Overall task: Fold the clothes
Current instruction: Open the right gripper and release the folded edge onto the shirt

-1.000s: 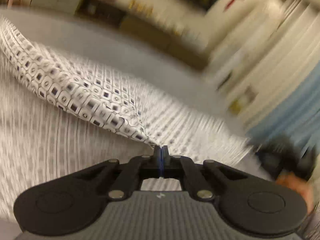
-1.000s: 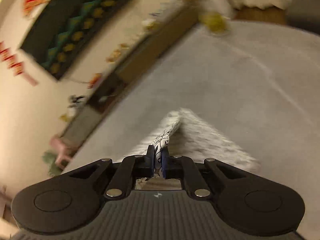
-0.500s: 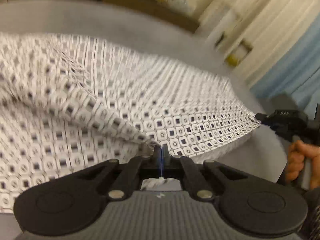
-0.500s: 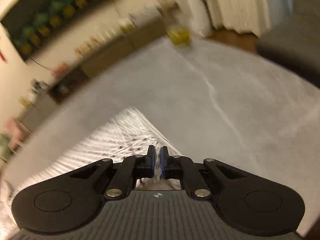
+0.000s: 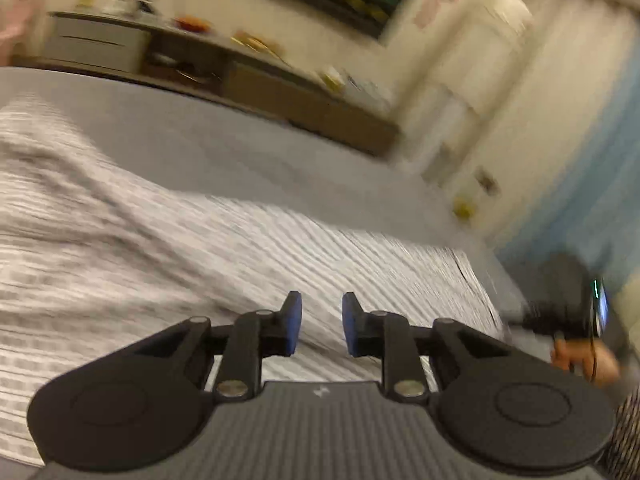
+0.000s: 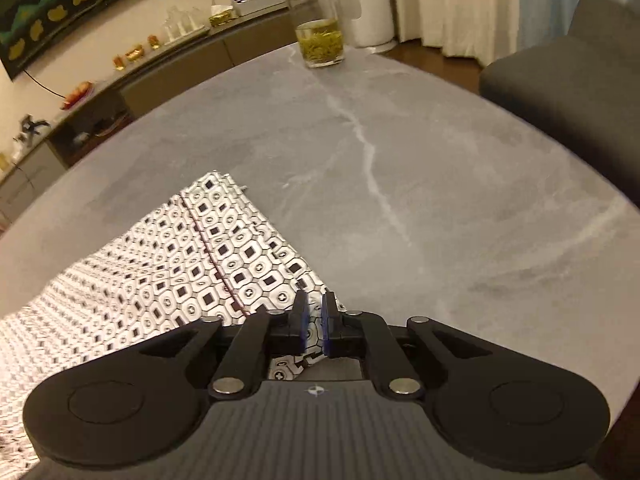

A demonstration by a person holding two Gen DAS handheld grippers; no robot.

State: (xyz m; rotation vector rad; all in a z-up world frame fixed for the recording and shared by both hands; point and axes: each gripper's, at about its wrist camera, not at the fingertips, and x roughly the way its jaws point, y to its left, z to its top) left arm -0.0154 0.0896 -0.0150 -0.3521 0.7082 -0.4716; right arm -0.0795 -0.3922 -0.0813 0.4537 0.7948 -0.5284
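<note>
A white garment with a black geometric print (image 5: 160, 248) lies spread on the grey marble table (image 6: 440, 200); motion blurs it in the left wrist view. My left gripper (image 5: 322, 304) hovers above the fabric with its jaws opening and nothing between the blue pads. In the right wrist view my right gripper (image 6: 315, 306) is shut on a corner of the garment (image 6: 192, 264) low over the table, with printed fabric showing between and behind the pads. The right gripper (image 5: 560, 320) and the hand holding it (image 5: 580, 356) also show at the right edge of the left wrist view.
A glass jar with green tea and a gold lid (image 6: 318, 28) stands at the table's far edge. A dark chair (image 6: 568, 76) sits to the right of the table. A long sideboard (image 5: 280, 92) with small items runs along the wall behind.
My left gripper has let go of the garment, its jaws have parted and it has drawn away. The right gripper kept its pinch on the corner and turned level over the table.
</note>
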